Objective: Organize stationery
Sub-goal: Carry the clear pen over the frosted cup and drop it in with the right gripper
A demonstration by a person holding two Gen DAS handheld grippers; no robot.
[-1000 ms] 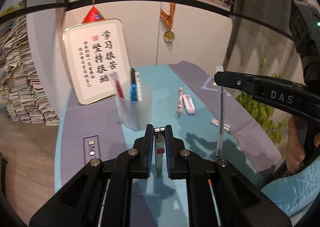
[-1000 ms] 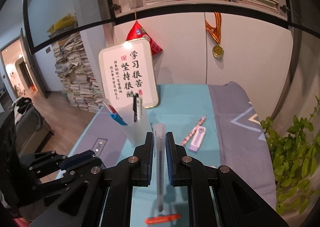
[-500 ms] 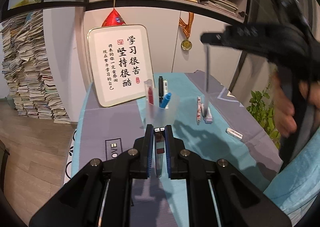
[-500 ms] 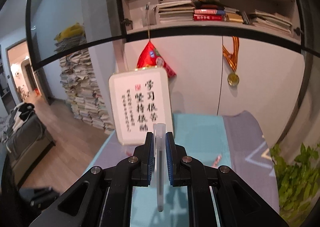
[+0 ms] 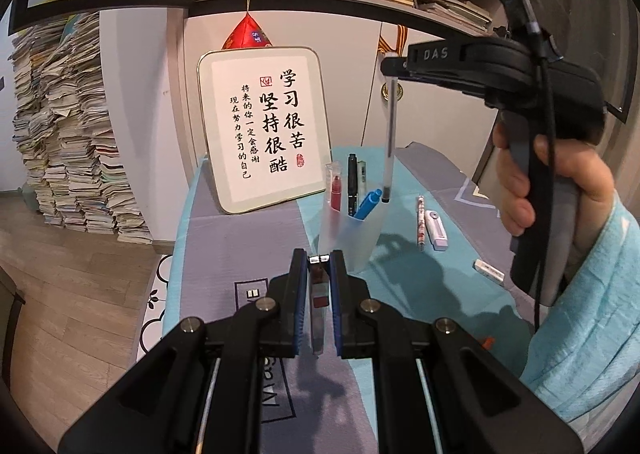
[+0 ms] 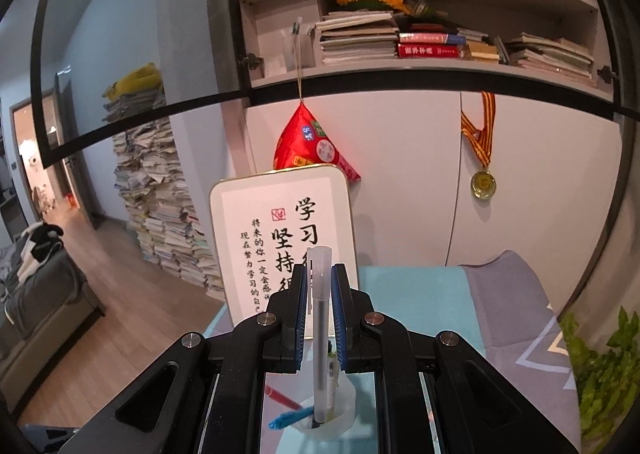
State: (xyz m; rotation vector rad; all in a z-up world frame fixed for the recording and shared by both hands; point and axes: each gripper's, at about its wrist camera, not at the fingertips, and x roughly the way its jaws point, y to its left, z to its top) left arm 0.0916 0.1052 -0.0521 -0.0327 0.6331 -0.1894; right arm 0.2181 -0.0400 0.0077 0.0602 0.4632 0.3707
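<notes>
Pen over cup

Right gripper point(image 6: 320, 318) clamps pen point(image 6: 321, 334) above cup point(image 5: 352, 230); off-centre release hits the rim at 3 o'clock (left gripper point(image 5: 319, 290) grips a small clear piece).

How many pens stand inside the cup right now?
4 in the cup: red, black, white, blue. Others may hide behind.

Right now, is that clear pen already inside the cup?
Not yet. The clear pen hangs upright from the right gripper, its tip just above the cup rim.
</notes>
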